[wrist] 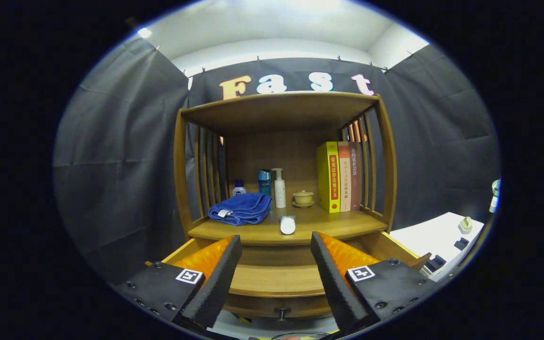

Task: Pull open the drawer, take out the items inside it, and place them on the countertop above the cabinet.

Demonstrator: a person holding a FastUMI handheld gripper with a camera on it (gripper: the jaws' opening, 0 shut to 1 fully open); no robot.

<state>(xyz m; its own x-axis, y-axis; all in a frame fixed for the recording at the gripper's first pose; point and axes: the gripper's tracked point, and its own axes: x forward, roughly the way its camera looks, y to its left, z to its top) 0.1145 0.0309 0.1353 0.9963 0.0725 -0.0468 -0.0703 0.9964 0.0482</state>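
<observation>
Gripper view: the jaws (276,278) are seen spread wide with nothing held between them, poised over the pulled-out drawer (276,278) of a wooden cabinet (281,111). The drawer's knob (280,312) is seen low between the jaws. On the bench (343,226) above the drawer, a white tube (287,225) is laid at the front edge, just beyond the jaws. Left of the tube a folded blue towel (241,208) is set. Behind the tube, bottles (279,188) and a small lidded cup (303,198) are stood, with upright books (339,176) to the cup's right.
</observation>
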